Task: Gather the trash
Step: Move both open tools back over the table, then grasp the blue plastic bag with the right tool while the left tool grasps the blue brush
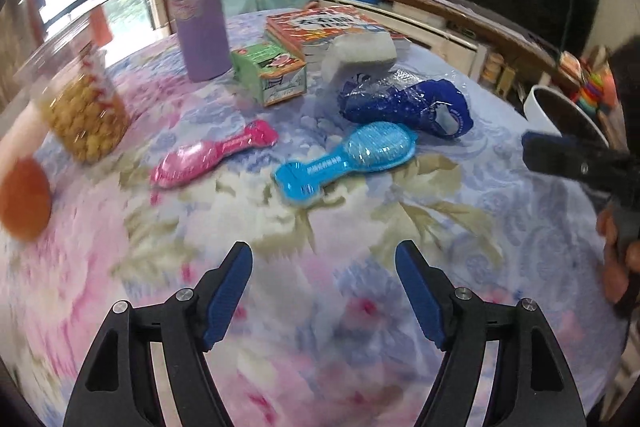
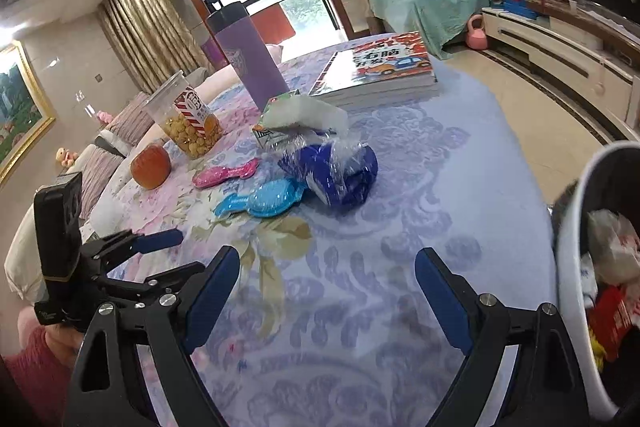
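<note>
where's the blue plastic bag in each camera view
Left wrist view: the blue plastic bag lies right of centre, behind the blue brush.
Right wrist view: the bag lies at centre, right of that brush.
Shared landmark: the purple bottle, standing behind it in both.

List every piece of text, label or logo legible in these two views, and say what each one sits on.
"右脑": large characters on the book cover; the rest of the title is cut off or too small to read.
Popcorn cup: a striped label with print, too small to read.
Purple tumbler: a faint emblem, not legible.
Green carton: pictures and print, blurred.
Pink packet and light blue packet: a line of print each, unreadable.
Dark blue wrapper: a round mark, unreadable.
</note>
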A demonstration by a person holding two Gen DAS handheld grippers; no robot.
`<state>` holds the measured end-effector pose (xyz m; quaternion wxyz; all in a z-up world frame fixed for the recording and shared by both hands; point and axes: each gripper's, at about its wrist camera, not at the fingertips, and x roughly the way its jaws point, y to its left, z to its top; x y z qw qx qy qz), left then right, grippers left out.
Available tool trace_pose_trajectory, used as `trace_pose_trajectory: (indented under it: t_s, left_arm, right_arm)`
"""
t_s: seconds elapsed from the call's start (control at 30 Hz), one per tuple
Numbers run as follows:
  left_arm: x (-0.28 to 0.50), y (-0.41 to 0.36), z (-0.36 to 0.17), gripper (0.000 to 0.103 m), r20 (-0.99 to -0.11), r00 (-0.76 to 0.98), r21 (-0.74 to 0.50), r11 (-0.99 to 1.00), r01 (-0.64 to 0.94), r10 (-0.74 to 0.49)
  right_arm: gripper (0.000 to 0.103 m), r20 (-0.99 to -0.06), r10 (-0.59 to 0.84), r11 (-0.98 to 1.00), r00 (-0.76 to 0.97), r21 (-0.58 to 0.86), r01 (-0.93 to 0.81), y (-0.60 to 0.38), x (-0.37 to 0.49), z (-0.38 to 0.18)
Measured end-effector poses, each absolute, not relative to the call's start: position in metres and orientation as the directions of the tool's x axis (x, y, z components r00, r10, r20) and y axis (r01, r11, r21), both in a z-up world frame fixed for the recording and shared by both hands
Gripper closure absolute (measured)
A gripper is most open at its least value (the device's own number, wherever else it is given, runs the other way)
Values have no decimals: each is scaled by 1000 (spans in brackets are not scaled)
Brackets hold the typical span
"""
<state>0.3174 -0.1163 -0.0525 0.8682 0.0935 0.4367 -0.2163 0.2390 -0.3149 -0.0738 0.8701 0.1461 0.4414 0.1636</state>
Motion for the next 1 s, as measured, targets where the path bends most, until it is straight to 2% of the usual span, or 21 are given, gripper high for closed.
trace_pose_trajectory:
  t_s: [0.17,0.33,0.53,0.6,0.63,0.67,0.7,0.73,0.83,1.0]
  left_arm:
    - [354,-120,-61,29,-805,488,-12,831,556,-338]
    - [382,-122,-70,29,-815,423,-54,779,625,-396]
    - [399,-124,-79,31,-804,409,-66,749,659,-431]
    - [398,-125,-80,50,-798,415,-65,746,662,-438]
    - [398,-126,-80,66,-795,417,-66,746,663,-440]
    - [398,-126,-80,77,-795,418,-68,750,658,-439]
    - [397,-126,-80,82,-795,419,-71,753,654,-438]
    - [396,-126,-80,98,-796,419,-73,757,649,-436]
    - [383,-129,-76,103,-797,431,-63,767,638,-424]
    - [344,-130,-70,103,-794,442,-57,774,630,-418]
  right_arm:
    - [12,-721,431,897,543,406,-173,-313,266,-78]
    - [12,-725,456,886,516,423,-189,-311,294,-86]
    - [15,-704,532,838,470,515,-178,-316,322,-102]
    - [30,-701,539,833,467,525,-173,-316,325,-105]
    - [42,-701,543,831,462,529,-172,-315,326,-106]
    - [43,-704,544,830,457,532,-169,-313,326,-107]
    - [45,-700,545,829,461,533,-170,-313,324,-107]
    - [49,-695,549,826,465,535,-175,-313,323,-107]
    - [52,-684,558,819,469,544,-182,-314,315,-102]
    - [54,-671,568,810,477,558,-181,-319,291,-94]
